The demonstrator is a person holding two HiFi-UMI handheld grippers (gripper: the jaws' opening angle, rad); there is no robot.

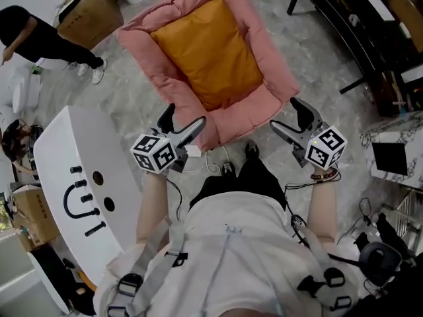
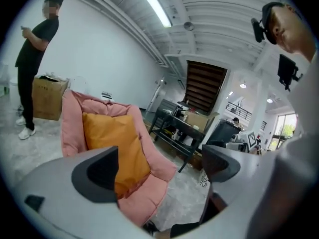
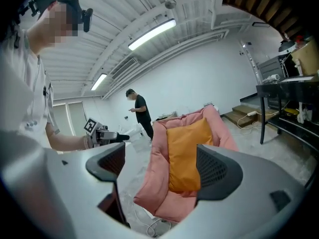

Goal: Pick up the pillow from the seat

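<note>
An orange pillow (image 1: 210,51) leans in the pink cushioned seat (image 1: 142,41) on the floor in front of me. My left gripper (image 1: 182,121) hovers just short of the seat's near left edge, jaws open, nothing between them. To the right of that near edge, my right gripper (image 1: 285,116) is open and empty too. In the left gripper view the pillow (image 2: 112,143) shows behind the left pad, with the seat (image 2: 144,198) below. The right gripper view frames the pillow (image 3: 185,153) between its pads, well beyond them, and shows the left gripper (image 3: 107,136) at left.
A white table (image 1: 73,177) with black pegs stands at my left. A person (image 1: 39,38) stands by a cardboard box (image 1: 89,12) at far left. A dark desk (image 1: 357,25) fills the upper right, a marble-topped cabinet (image 1: 396,150) the right. A cable (image 1: 211,160) lies at my feet.
</note>
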